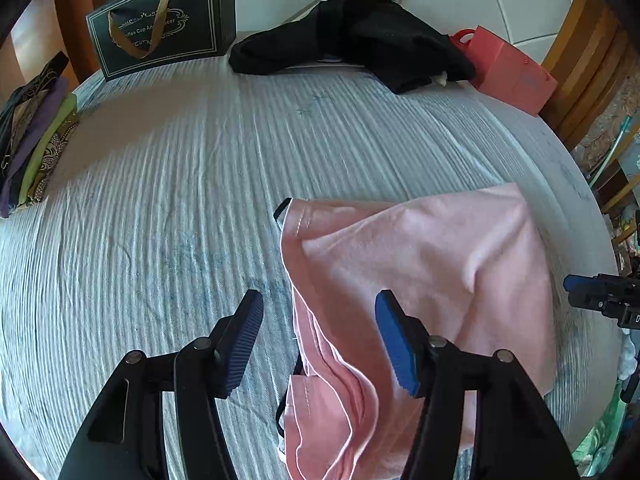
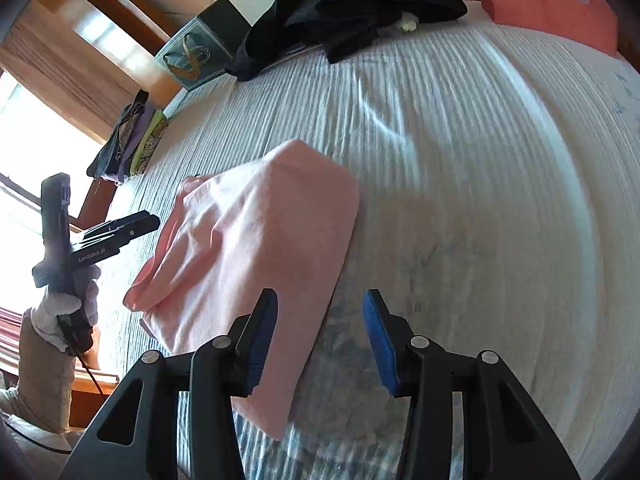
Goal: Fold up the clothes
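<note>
Jaws apart on both: left gripper (image 1: 320, 340) hovers right over the pink garment's (image 1: 420, 280) folded edge, right gripper (image 2: 320, 340) just off its right side. Garment lies folded mid-bed, running away from us. Beyond, black clothes (image 1: 360, 40) wait.

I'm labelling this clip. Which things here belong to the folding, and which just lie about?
Job:
pink garment
left gripper
right gripper

Lying about:
black clothes
dark bag
red bag
folded stack
</note>
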The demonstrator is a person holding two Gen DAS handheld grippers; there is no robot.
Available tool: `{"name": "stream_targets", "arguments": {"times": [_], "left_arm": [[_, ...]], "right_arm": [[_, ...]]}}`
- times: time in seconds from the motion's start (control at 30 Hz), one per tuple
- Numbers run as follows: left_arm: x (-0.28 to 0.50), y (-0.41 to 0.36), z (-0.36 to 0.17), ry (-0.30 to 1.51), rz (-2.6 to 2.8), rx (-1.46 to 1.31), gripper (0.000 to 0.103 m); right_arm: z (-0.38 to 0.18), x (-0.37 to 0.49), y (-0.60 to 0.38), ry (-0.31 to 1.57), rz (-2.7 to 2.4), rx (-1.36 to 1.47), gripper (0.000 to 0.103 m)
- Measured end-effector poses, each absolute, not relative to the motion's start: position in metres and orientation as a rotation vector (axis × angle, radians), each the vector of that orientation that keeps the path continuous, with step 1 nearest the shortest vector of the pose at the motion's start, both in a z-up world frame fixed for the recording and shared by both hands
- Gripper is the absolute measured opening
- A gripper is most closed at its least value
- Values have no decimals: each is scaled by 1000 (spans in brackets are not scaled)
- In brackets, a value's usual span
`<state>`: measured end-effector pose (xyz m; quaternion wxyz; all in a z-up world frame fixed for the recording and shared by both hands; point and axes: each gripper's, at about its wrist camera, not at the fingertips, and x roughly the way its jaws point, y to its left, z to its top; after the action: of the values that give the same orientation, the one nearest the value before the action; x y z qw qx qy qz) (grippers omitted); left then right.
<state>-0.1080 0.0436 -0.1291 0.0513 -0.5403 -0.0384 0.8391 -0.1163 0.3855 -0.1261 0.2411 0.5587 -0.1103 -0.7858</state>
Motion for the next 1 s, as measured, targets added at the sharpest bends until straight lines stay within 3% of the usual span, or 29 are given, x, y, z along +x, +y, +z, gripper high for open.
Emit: {"name": "stream_targets", "arguments": {"times": [0.17, 0.23, 0.27, 0.3, 0.33, 0.47, 0.57, 0.63, 0.67, 0.7, 1.0], "left_arm": [[-87, 53, -143, -161, 2493, -1678, 60], [-85, 59, -151, -101, 2474, -1672, 59], [-85, 62, -156, -33, 2485, -1682, 41], [-87, 63, -161, 61, 2520, -1707, 8], [-89, 60, -163, 91, 2541, -1707, 9], [-94, 48, -159, 153, 2575, -1722, 13], [-87, 40, -150, 63, 2542, -1686, 15], [-81, 37, -138, 27, 2525, -1621, 34], [-80, 35, -132, 17, 2533, -1592, 51], [-80, 34, -127, 7, 2543, -1567, 55], [-127, 35, -118, -114, 2530, -1522, 55]], "right_arm": [[-144, -87, 369, -309, -2085, 1551, 45], [-151, -80, 356, -278, -2072, 1563, 43], [-154, -78, 349, -252, -2071, 1577, 29], [-156, -75, 345, -213, -2096, 1604, 19], [-158, -71, 342, -169, -2129, 1635, 10], [-162, -61, 347, -177, -2198, 1724, 9], [-155, -55, 350, -212, -2222, 1719, 15], [-144, -48, 356, -272, -2248, 1669, 19], [-138, -46, 359, -289, -2274, 1638, 24], [-132, -49, 361, -299, -2295, 1609, 25], [-85, -109, 359, -310, -2400, 1427, 28]]}}
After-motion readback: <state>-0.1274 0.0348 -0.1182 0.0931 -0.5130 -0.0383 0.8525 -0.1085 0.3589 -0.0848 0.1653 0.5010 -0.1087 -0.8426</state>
